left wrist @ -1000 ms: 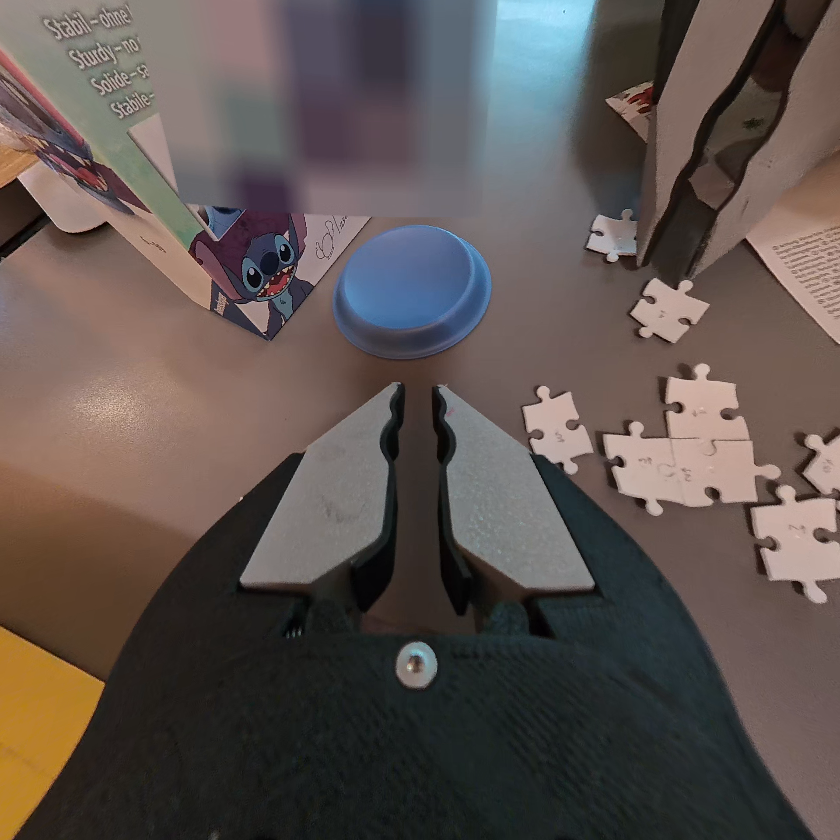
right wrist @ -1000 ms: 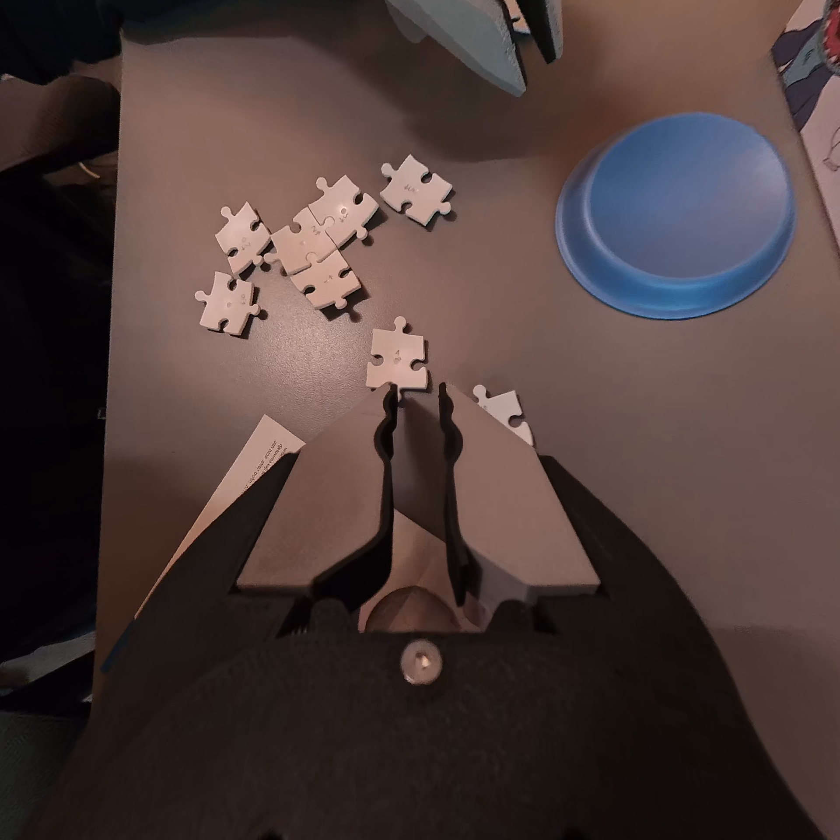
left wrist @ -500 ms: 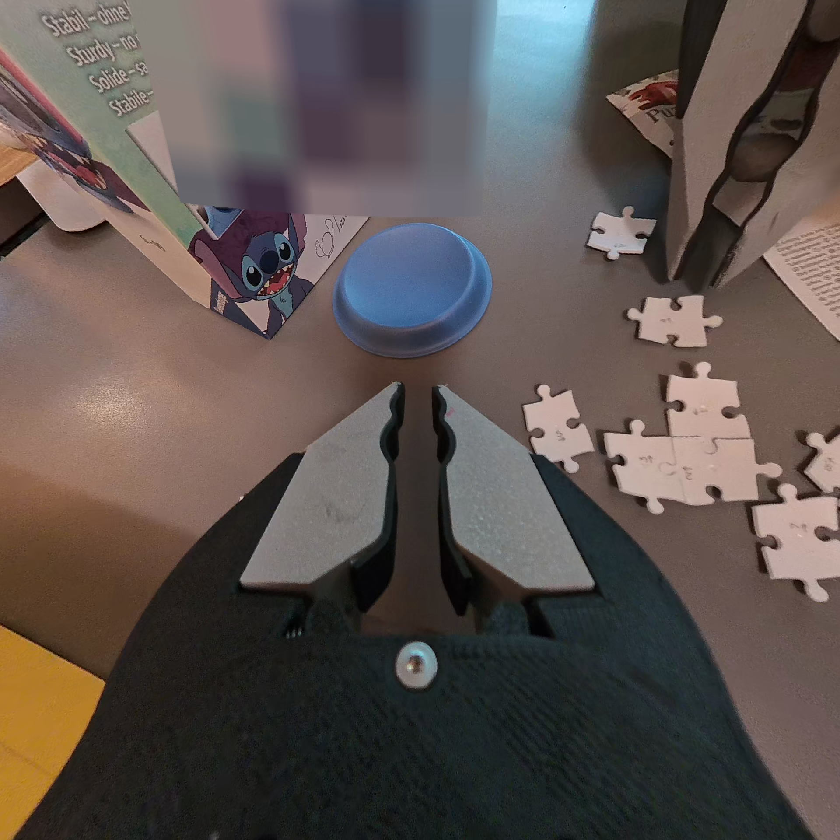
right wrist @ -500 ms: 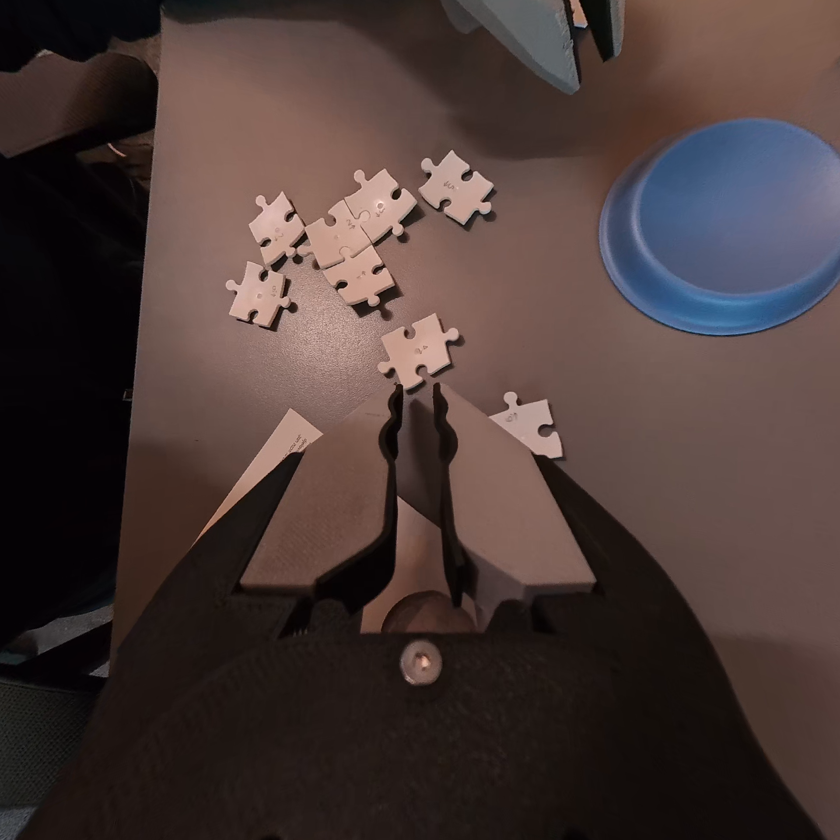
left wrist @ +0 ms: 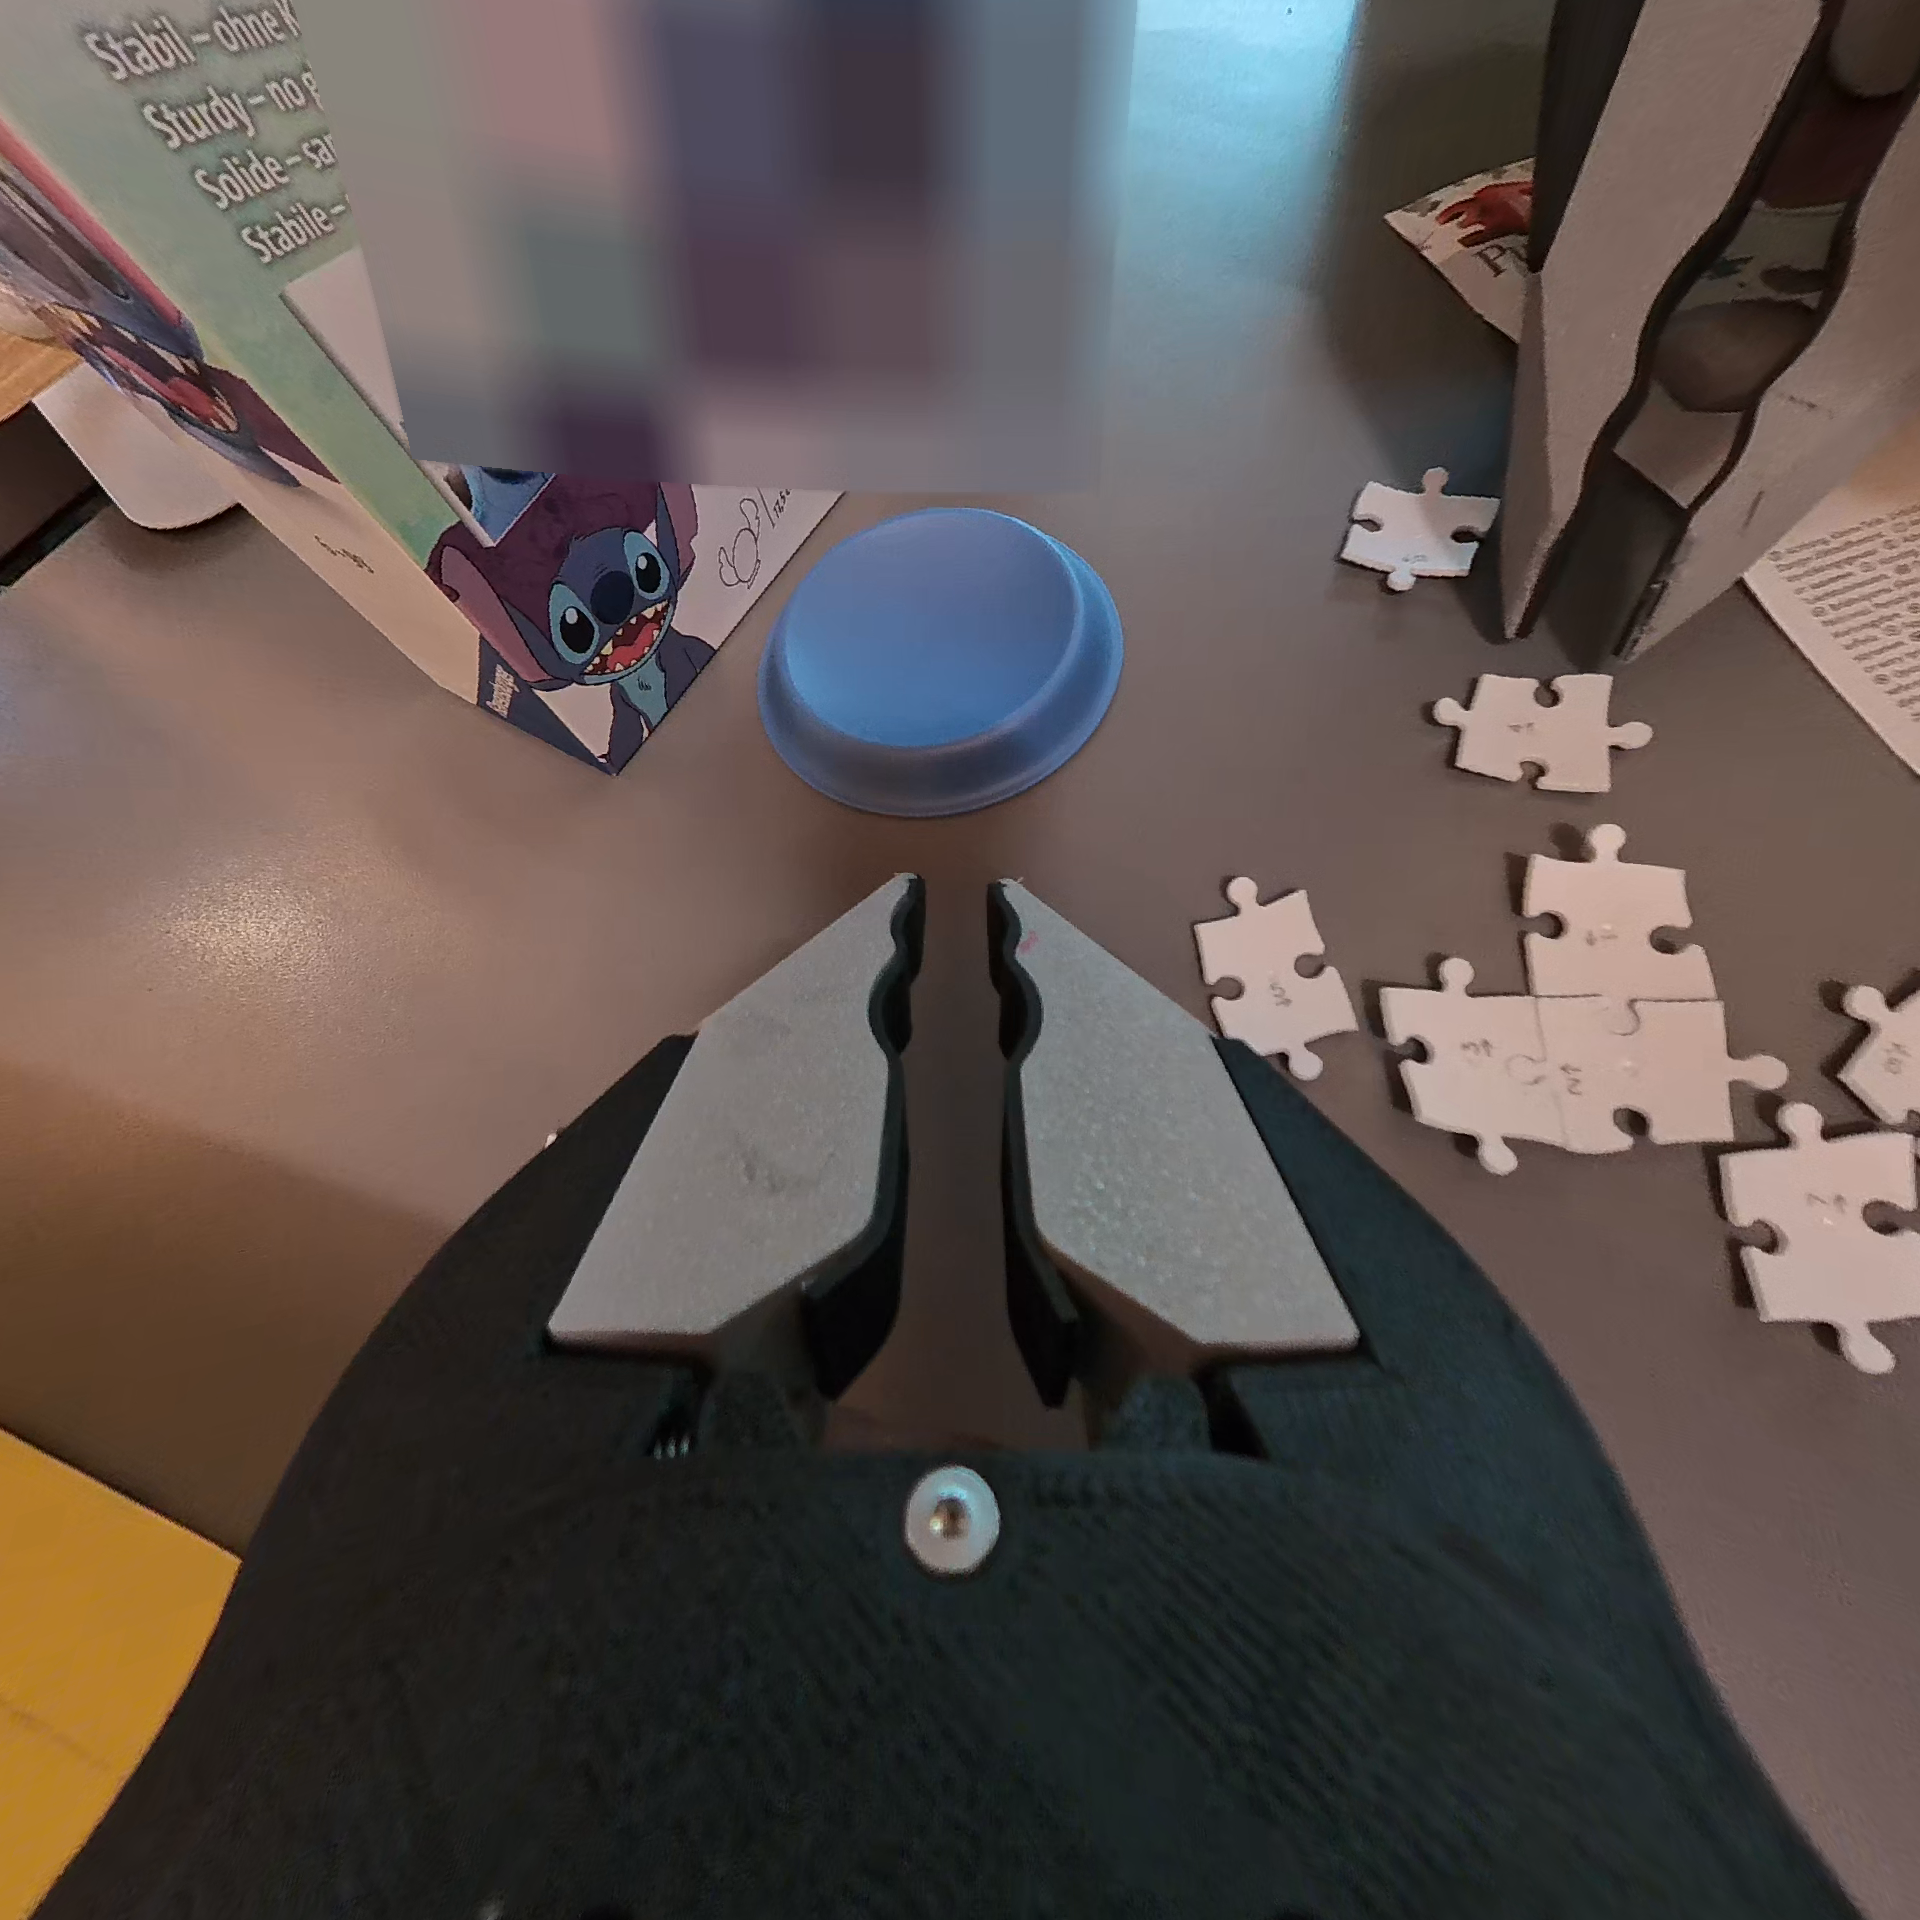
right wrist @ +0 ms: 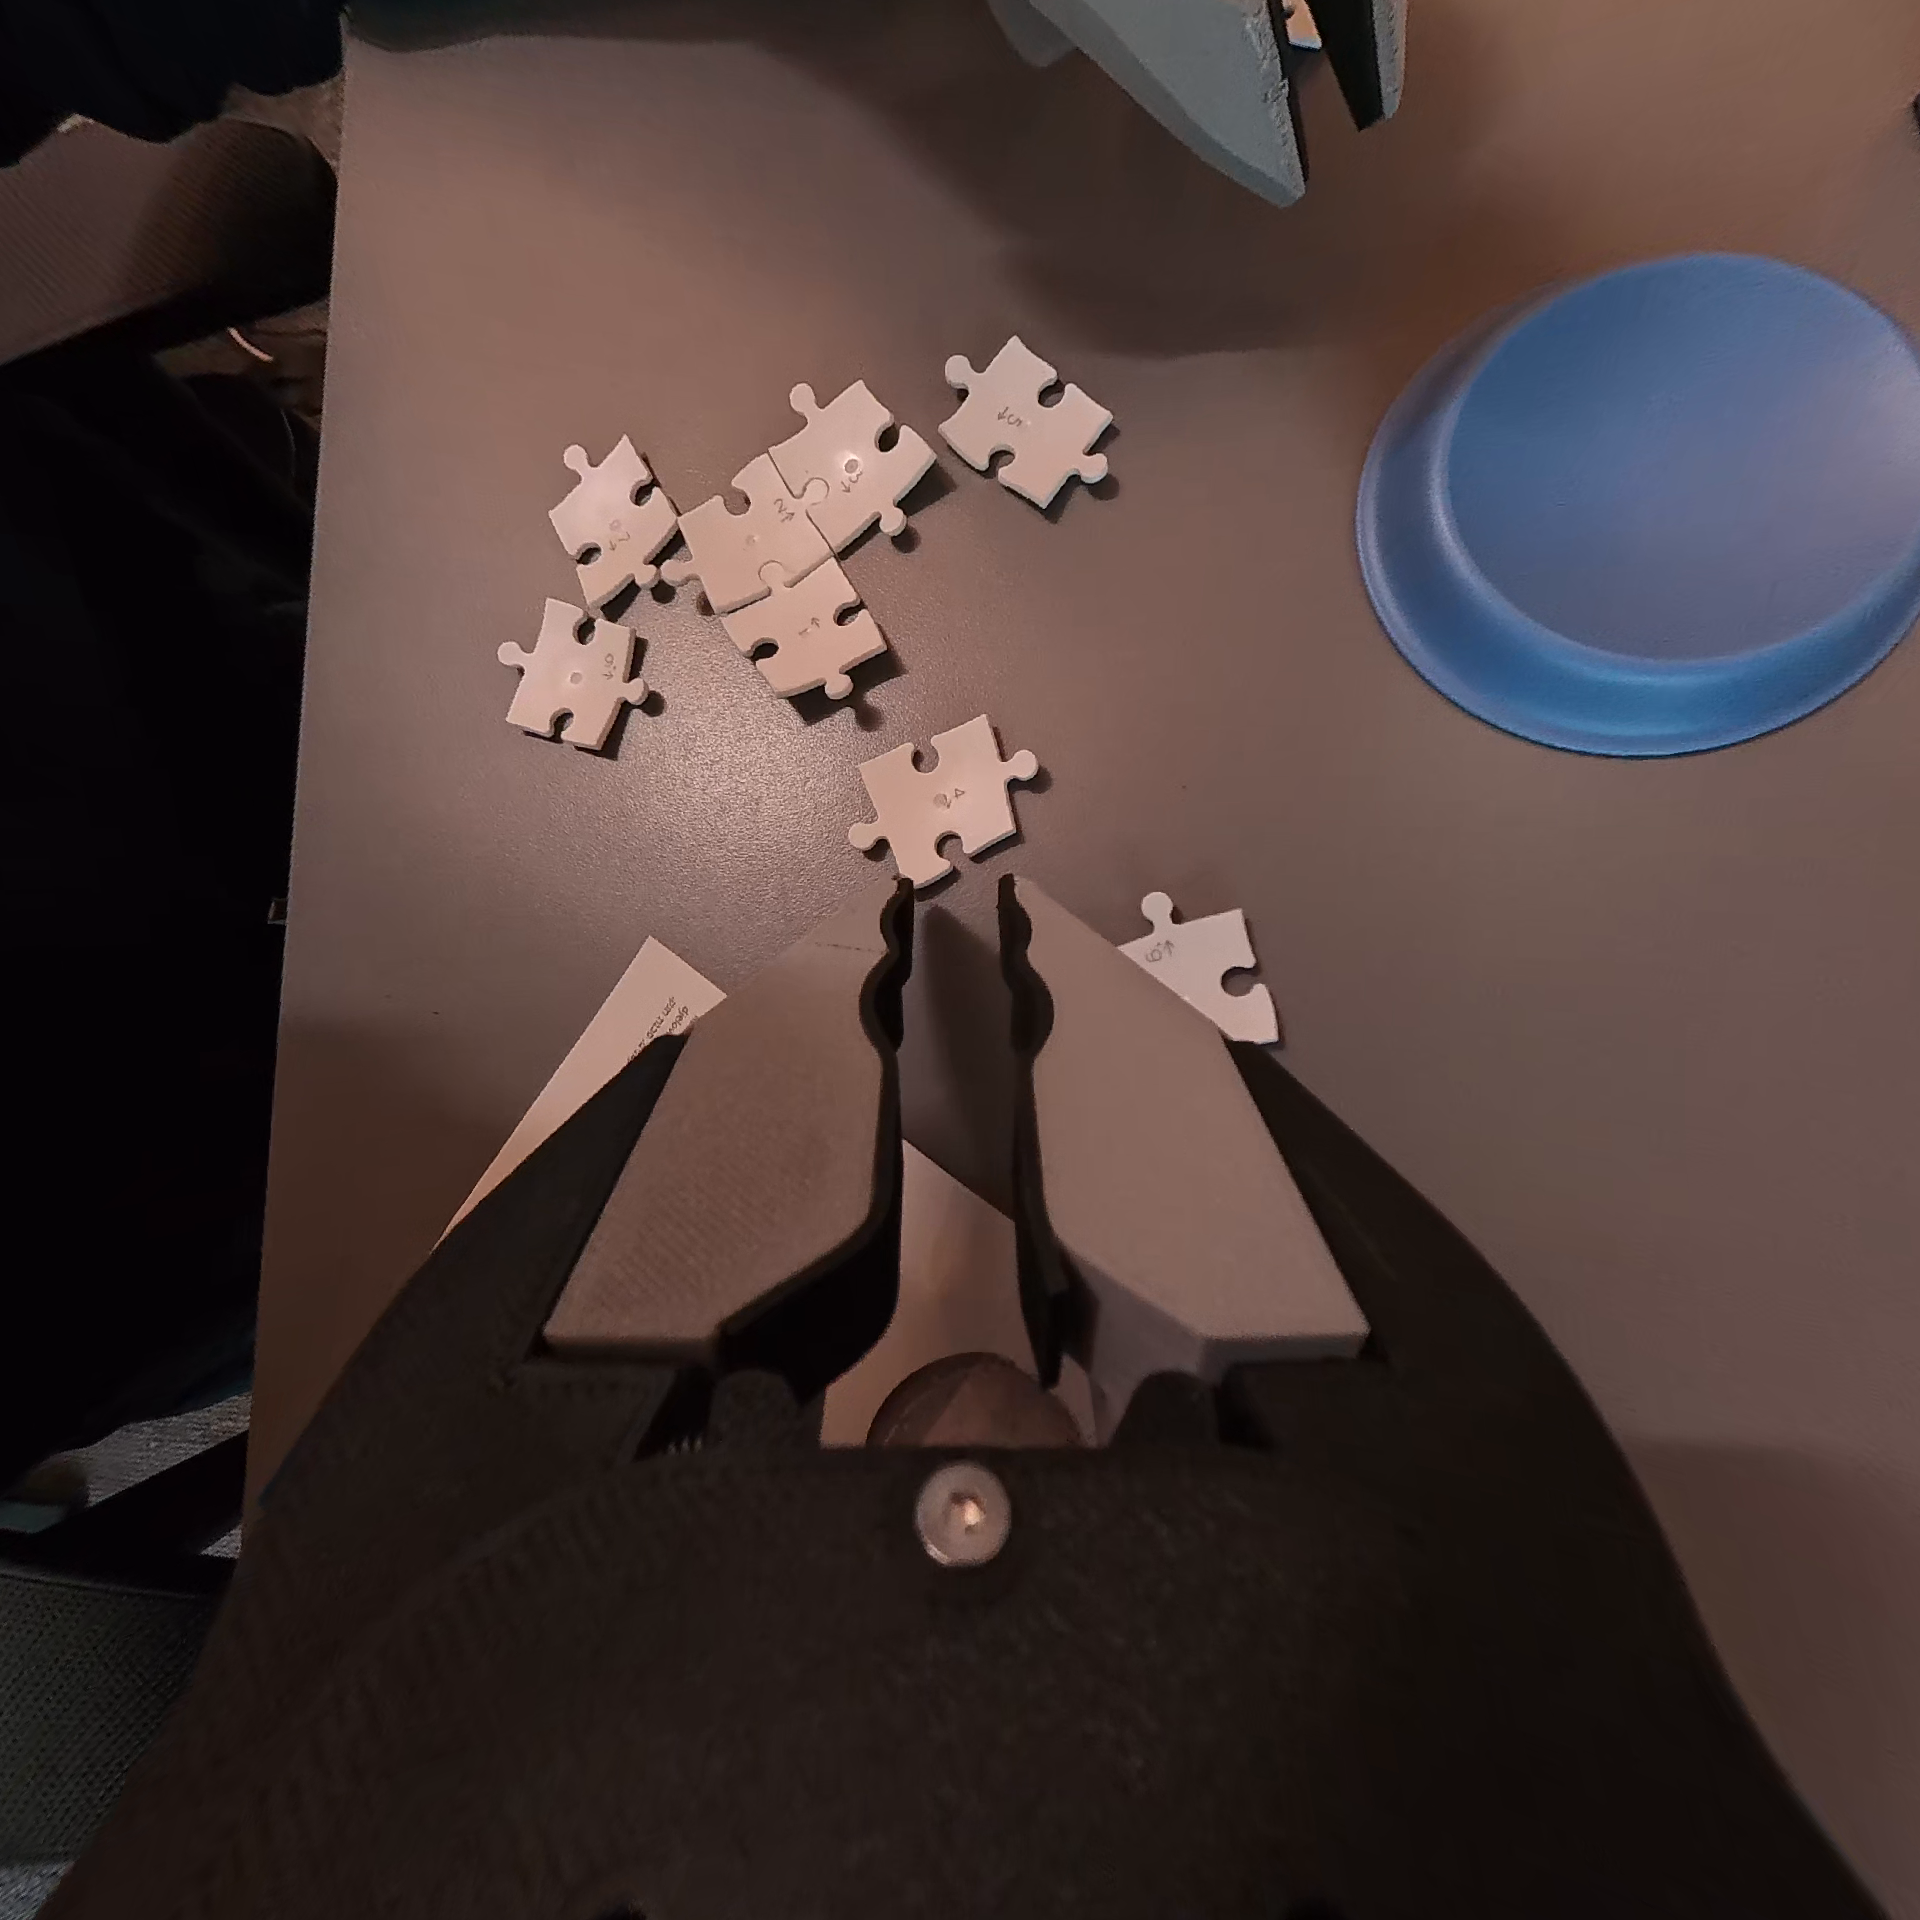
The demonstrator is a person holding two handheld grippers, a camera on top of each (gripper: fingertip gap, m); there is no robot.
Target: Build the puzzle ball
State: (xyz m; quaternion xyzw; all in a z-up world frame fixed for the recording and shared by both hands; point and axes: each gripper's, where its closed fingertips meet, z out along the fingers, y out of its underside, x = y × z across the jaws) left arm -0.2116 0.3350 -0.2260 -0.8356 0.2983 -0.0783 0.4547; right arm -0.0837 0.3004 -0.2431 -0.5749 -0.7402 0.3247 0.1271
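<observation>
Left wrist view, left to right: a printed puzzle box [left wrist: 499, 582] stands at the upper left of the grey tabletop [left wrist: 260, 935]; a blue round stand [left wrist: 940, 660] sits upside down just right of the box, at upper centre; the left tool [left wrist: 954, 891] hovers at lower centre, its grey fingers [left wrist: 769, 1143] slightly spread and holding nothing; white puzzle pieces lie face down on the right, with a single piece [left wrist: 1273, 977] nearest the tool and a joined cluster of three [left wrist: 1569, 1029] beyond it; the right tool [left wrist: 1558, 613] points down at the upper right, just above a loose piece [left wrist: 1532, 732], with a printed leaflet [left wrist: 1849, 613] at the right edge.

Right wrist view, left to right: two loose pieces [right wrist: 582, 623] lie at centre left; the joined cluster [right wrist: 795, 551] sits beside them; one piece [right wrist: 943, 802] rests just ahead of the right tool [right wrist: 951, 894], whose fingers are narrowly parted with nothing between them; another piece [right wrist: 1205, 971] lies partly hidden beside its right finger; the blue stand [right wrist: 1652, 499] fills the right edge.
</observation>
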